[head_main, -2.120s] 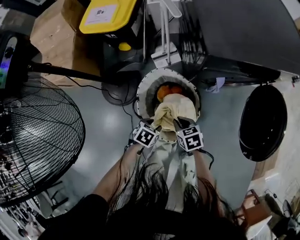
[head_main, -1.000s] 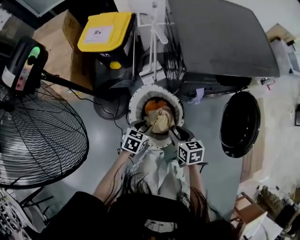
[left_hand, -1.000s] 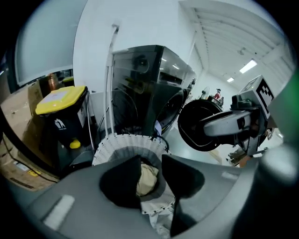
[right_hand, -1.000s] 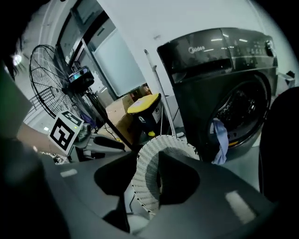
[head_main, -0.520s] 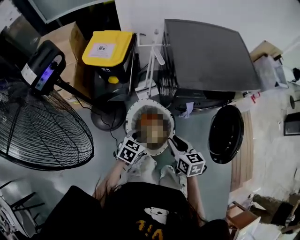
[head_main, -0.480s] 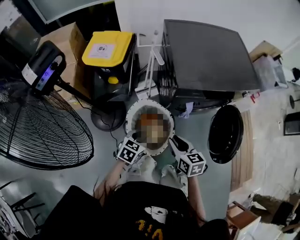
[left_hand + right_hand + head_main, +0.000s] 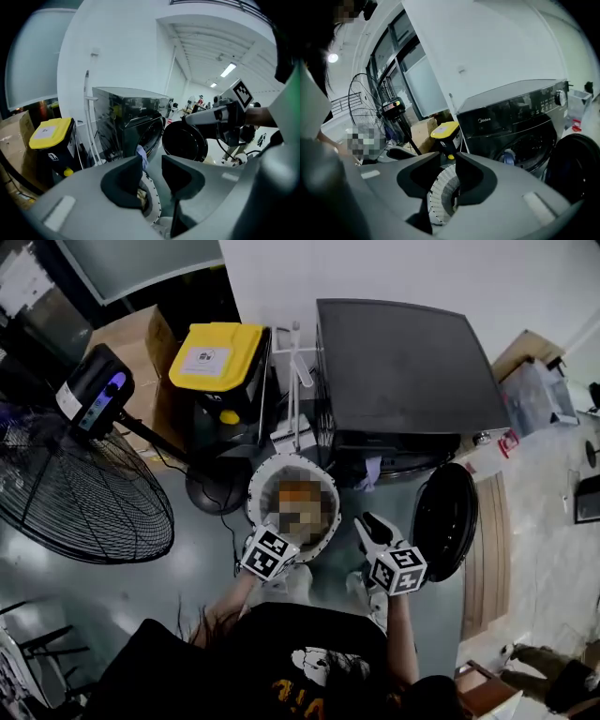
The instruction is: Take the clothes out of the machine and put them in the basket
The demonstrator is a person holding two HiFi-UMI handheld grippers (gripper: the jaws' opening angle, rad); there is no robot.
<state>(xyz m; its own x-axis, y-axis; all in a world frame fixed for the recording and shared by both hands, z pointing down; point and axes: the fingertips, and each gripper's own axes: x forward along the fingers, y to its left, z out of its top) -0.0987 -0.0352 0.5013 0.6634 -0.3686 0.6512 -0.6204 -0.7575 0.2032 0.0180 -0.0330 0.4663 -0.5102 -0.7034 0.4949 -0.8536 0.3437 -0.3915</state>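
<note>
Down on the floor (image 7: 197, 549), in front of the washing machine (image 7: 408, 371), stands the basket (image 7: 253, 498), and the clothes (image 7: 298, 491) lie inside it. Neither gripper touches them. From the head view, the left gripper (image 7: 151, 171) hangs over the basket's near rim on its left side. The right gripper (image 7: 449, 176) is off to the basket's right, between the basket and the machine's open door (image 7: 445, 519).

The left gripper's jaws stand a little apart with nothing between them. In its own view the basket's rim and a bit of beige cloth show below and beyond the gap. The right gripper's jaws have just been closing and are now only narrowly apart, also empty. Through their gap its view shows the basket's outer wall farther off, not touched.

The basket is round and white, with a wall full of small holes. The clothes fill it as a loose heap, orange at the far side and beige nearer the person. The middle of the heap cannot be made out.

One blue cloth (image 7: 368, 472) hangs at the lower edge of the machine's round opening, apart from the basket. The machine is dark, and its round door is swung wide to the right. A bin with a yellow lid (image 7: 220, 357) stands to the machine's left, and a large fan (image 7: 80, 493) stands farther left.
</note>
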